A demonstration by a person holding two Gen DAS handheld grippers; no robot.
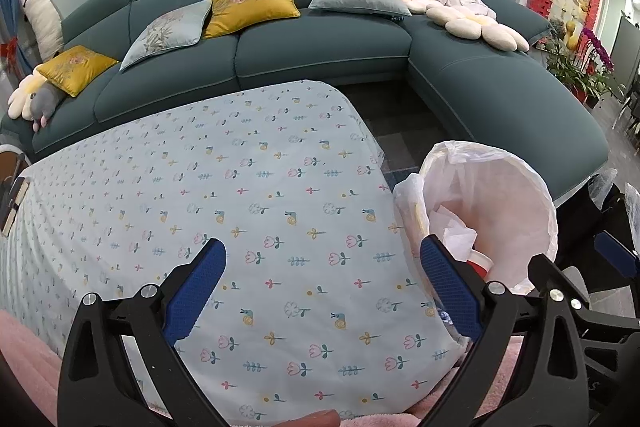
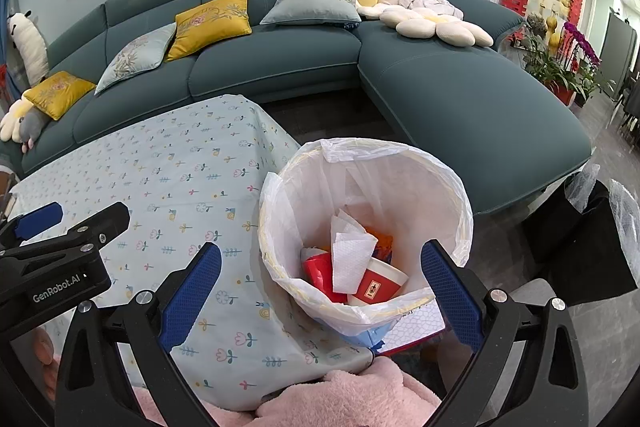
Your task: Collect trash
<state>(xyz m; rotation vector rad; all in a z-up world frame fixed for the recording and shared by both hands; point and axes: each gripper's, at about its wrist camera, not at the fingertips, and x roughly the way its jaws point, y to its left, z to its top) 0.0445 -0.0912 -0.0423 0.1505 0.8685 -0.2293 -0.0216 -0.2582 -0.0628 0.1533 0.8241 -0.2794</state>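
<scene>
A trash bin (image 2: 440, 187) lined with a white plastic bag stands on the floor at the table's right edge. Inside lie red paper cups (image 2: 378, 285), a white paper napkin (image 2: 350, 257) and something orange. The bin also shows in the left wrist view (image 1: 520, 195). My right gripper (image 2: 320, 291) is open and empty, above the bin's near rim. My left gripper (image 1: 324, 279) is open and empty, above the table (image 1: 200, 187), which has a pale floral cloth. The left gripper also shows at the left of the right wrist view (image 2: 60, 239).
A teal corner sofa (image 1: 320, 47) with yellow and grey cushions and plush toys runs behind the table. Potted flowers (image 2: 568, 59) stand at the far right. A dark box with bubble wrap (image 2: 588, 227) sits right of the bin. Pink fleece (image 2: 340, 399) is at the bottom.
</scene>
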